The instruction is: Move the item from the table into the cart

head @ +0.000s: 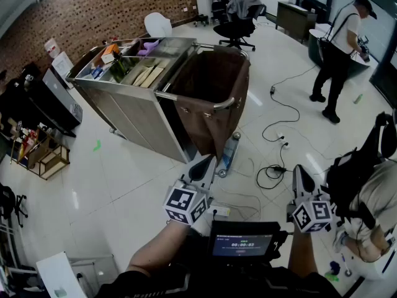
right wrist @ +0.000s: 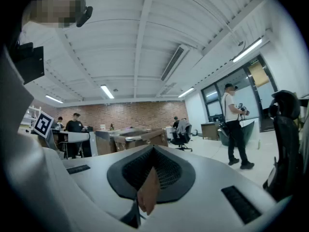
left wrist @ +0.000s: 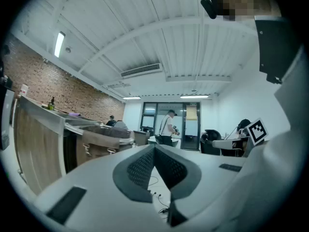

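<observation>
The steel cart [head: 133,107] stands ahead on the white floor, with a brown bag [head: 214,95] hung on its near end and several items on its top tray. My left gripper [head: 203,166] is held level just short of the bag, shut, with nothing between its pads [left wrist: 142,166]. My right gripper [head: 302,174] is level further right, also shut. In the right gripper view a small tan flap [right wrist: 147,190] shows in the seam of the pads; I cannot tell if it is gripped. The cart appears at the left of the left gripper view [left wrist: 38,129] and far off in the right gripper view [right wrist: 130,140].
A plastic bottle [head: 228,153] lies on the floor by the bag. Cables [head: 276,126] run across the floor. One person [head: 338,48] stands at the back right, another with a backpack [head: 356,185] is close on my right. A cluttered table [head: 37,110] is at the left.
</observation>
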